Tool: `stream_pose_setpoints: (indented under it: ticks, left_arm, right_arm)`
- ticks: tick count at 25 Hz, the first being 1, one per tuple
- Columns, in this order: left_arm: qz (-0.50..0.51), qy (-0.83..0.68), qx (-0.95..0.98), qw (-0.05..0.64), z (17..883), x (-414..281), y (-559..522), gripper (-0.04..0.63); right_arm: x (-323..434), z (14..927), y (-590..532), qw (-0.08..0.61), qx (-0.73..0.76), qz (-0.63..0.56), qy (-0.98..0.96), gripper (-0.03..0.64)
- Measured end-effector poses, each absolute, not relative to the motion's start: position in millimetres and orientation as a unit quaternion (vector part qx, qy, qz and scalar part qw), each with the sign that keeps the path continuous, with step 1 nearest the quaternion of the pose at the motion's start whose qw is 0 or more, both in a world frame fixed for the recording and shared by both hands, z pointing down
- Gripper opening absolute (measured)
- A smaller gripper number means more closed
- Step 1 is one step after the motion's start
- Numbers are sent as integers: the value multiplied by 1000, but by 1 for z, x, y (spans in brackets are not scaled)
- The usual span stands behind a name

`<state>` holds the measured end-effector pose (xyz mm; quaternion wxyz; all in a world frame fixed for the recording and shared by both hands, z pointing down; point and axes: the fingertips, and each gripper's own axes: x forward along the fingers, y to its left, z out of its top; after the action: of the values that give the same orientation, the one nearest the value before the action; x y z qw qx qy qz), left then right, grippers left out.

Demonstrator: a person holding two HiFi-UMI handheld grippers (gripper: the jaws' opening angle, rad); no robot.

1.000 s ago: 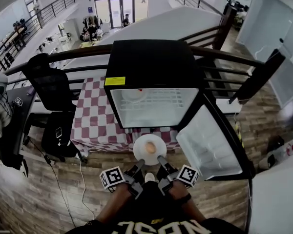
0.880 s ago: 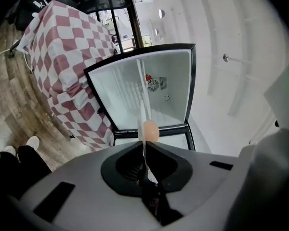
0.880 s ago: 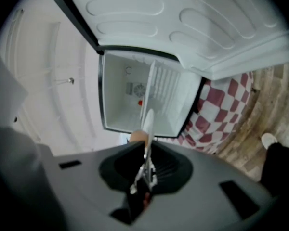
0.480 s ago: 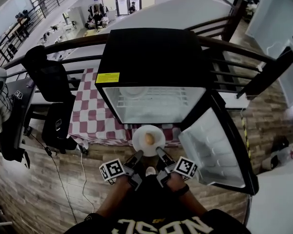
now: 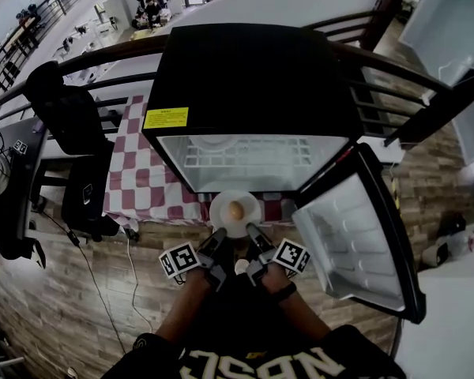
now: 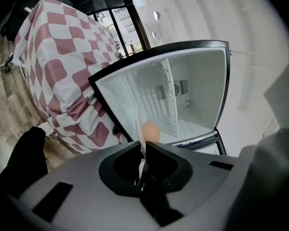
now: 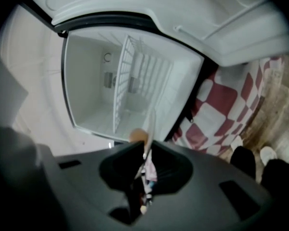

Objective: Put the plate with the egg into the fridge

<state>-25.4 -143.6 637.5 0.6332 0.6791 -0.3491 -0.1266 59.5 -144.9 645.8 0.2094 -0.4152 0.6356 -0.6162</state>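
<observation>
Presently: plate [image 5: 221,208], stiff, thin and probably slippery, carrying one loose, fragile egg [image 5: 235,210], pinched at its near rim by left hand-held gripper [image 5: 219,237] and right hand-held gripper [image 5: 251,230], both clamped nearly closed, open fridge [image 5: 253,77] just ahead; keep level.

One plate [image 5: 221,212], one egg [image 5: 235,209], one fridge [image 5: 253,69] with one wire shelf [image 5: 253,152] and one open door [image 5: 349,239], one checked cloth [image 5: 142,184], and two tongs: the left tongs [image 5: 219,234] and the right tongs [image 5: 251,230].
</observation>
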Motion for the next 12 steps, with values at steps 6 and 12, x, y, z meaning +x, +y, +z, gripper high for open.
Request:
stream_pose_setpoints:
  ticks: [6, 12]
  left_arm:
    - [-108, -372, 666, 638, 664, -36, -166, 37]
    - [-118, -377, 645, 654, 690, -44, -191, 38]
  right_arm:
    - [49, 674, -168, 200, -424, -624, 626, 43]
    - [42, 688, -196, 180, -436, -599, 647, 43]
